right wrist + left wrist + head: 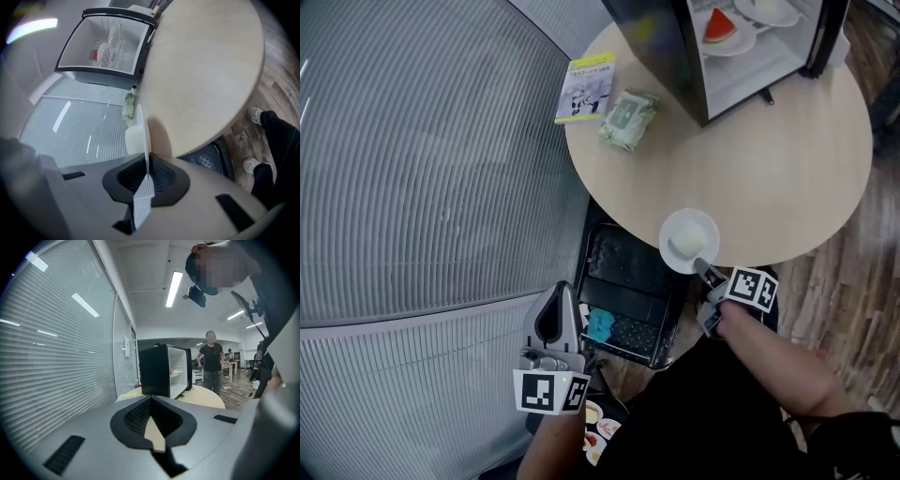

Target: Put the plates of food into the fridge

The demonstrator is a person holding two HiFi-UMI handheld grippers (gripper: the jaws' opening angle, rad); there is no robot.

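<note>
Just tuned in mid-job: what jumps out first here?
The right gripper is shut on the rim of a white plate at the near edge of the round table. Across it the small fridge stands open, a plated watermelon slice inside.

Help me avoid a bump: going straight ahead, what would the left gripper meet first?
Probably the fridge, its black side wall, standing on the table; the table's edge may come first, depth is unclear.

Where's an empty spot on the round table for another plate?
The round pale wooden table is bare across its middle and right, between the black fridge and the small white plate. It's crowded at the left, by the yellow booklet and green packet.
</note>
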